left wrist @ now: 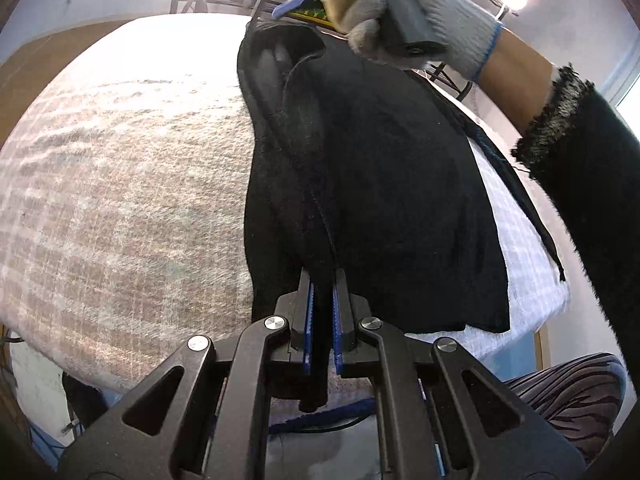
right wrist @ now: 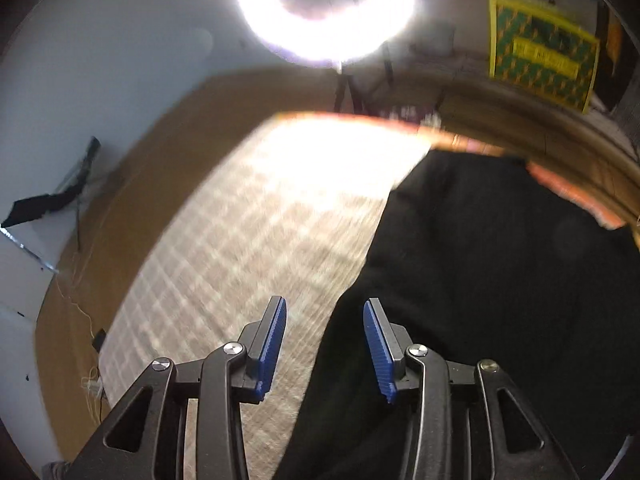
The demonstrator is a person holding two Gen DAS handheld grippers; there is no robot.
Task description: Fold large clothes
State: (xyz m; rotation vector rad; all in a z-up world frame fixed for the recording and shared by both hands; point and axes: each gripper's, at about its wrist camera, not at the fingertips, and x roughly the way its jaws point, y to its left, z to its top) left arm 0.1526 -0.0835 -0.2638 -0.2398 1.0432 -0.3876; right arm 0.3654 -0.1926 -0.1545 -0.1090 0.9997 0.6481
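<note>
A large black garment (left wrist: 380,168) lies on a checked blanket (left wrist: 120,184) that covers the table. My left gripper (left wrist: 322,280) is shut on a folded edge of the garment at its near end. In the left wrist view the right gripper (left wrist: 294,4) shows at the garment's far end, held by a gloved hand (left wrist: 420,12); one blue pad shows. In the right wrist view the right gripper (right wrist: 325,308) is open and empty above the left edge of the black garment (right wrist: 500,280). That view is motion-blurred.
A bright ring lamp (right wrist: 324,4) on a stand is beyond the table. A yellow-green patterned box (right wrist: 540,64) sits at the back right. The person's sleeved arm (left wrist: 580,184) crosses the right side. The blanket (right wrist: 248,248) stretches left of the garment.
</note>
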